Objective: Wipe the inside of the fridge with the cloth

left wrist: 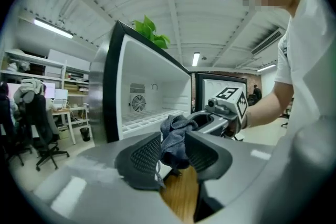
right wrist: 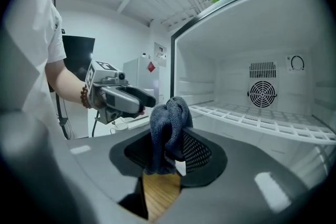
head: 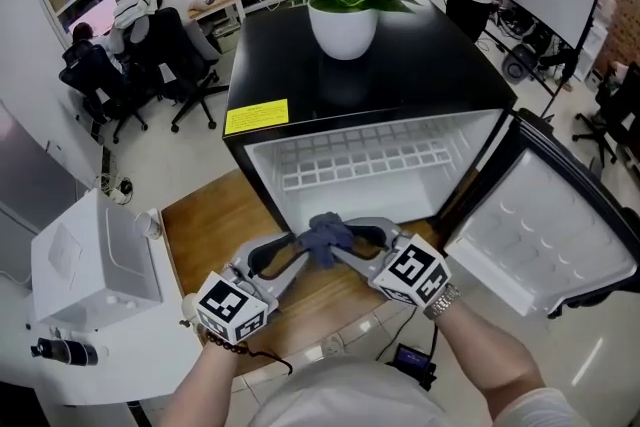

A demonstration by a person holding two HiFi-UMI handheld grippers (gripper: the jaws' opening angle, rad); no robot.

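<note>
Before the open fridge (head: 270, 65), the two hand-held grippers meet tip to tip. The right hand-held gripper (head: 342, 240) has its jaws partly closed and pinches the bunched cloth (head: 326, 237). The left hand-held gripper (head: 308, 245) stands wider, with the cloth loose between its jaws. The fridge's inside lies straight ahead of the cloth, so the right hand seems better placed to carry it in.

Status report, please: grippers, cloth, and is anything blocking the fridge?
Right gripper pinching cloth. Left gripper jaws around same cloth, grip unclear. Cloth not yet inside fridge; door open. Nothing blocks the opening.
</note>
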